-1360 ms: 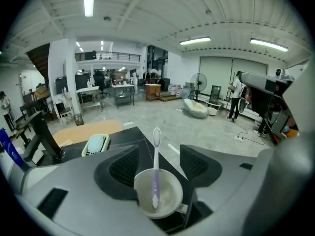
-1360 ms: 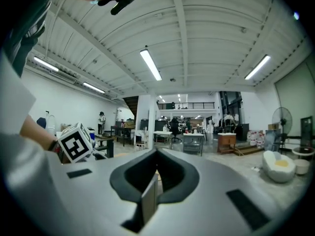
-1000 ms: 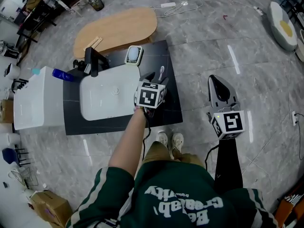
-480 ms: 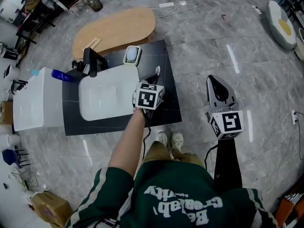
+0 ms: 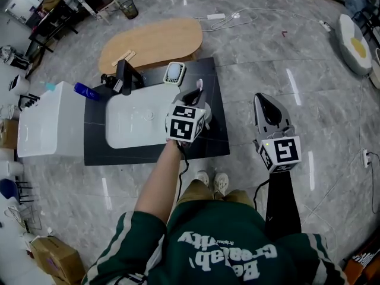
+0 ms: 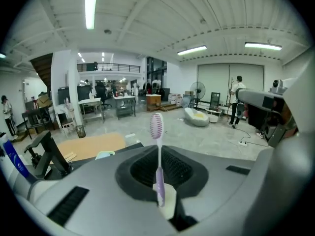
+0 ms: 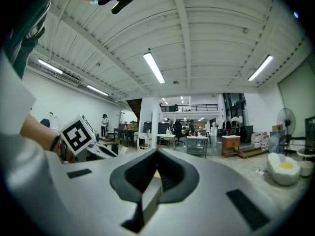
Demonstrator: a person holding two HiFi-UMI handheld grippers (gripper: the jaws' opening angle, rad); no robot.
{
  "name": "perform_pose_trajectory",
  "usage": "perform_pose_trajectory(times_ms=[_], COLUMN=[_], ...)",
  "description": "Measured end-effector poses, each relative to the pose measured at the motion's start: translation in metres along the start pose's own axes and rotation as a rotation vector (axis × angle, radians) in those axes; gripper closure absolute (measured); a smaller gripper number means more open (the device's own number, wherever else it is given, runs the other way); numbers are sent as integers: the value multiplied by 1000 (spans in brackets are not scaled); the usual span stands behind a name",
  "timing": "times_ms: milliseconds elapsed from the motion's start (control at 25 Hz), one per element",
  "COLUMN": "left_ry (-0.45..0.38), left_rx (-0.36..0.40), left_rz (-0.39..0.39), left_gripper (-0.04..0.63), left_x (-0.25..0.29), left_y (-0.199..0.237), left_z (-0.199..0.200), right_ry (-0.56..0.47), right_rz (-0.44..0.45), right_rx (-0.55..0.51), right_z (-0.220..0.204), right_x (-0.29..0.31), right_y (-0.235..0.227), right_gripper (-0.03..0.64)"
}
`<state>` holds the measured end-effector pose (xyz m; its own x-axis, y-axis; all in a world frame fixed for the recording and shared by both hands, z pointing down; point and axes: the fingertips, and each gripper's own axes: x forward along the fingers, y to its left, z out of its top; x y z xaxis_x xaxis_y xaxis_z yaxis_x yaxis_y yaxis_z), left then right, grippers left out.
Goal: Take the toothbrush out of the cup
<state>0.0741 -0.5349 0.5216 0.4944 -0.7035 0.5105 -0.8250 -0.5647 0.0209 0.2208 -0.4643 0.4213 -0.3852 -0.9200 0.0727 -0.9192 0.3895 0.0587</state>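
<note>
Basin (image 5: 133,123) on the slab (image 5: 215,100), faucet (image 5: 126,76) at its far edge, table (image 5: 154,40) behind, toothbrush (image 5: 199,86) right of the basin.

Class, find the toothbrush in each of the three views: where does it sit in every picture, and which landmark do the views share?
Head view: toothbrush sticks up just above centre, from the left gripper.
Left gripper view: dead centre, upright, handle pinched between the jaws.
Right gripper view: cannot be made out.
Shared landmark: white floor cushion with a yellow centre, right of centre in all three.
</note>
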Motion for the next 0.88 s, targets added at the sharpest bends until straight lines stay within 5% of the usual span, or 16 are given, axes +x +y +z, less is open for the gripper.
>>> perform_pose_trajectory(times_ms=[880], left_ry=[-372], left_rx=[8], left_rz=[91], left_gripper=[575], left_x=[-131], left_y=[-3], left_z=[103], right_ry=[-113], right_rz=[96], right_rx=[-18], right_z=[59], right_x=[12], right_y=[47], right_gripper=[614])
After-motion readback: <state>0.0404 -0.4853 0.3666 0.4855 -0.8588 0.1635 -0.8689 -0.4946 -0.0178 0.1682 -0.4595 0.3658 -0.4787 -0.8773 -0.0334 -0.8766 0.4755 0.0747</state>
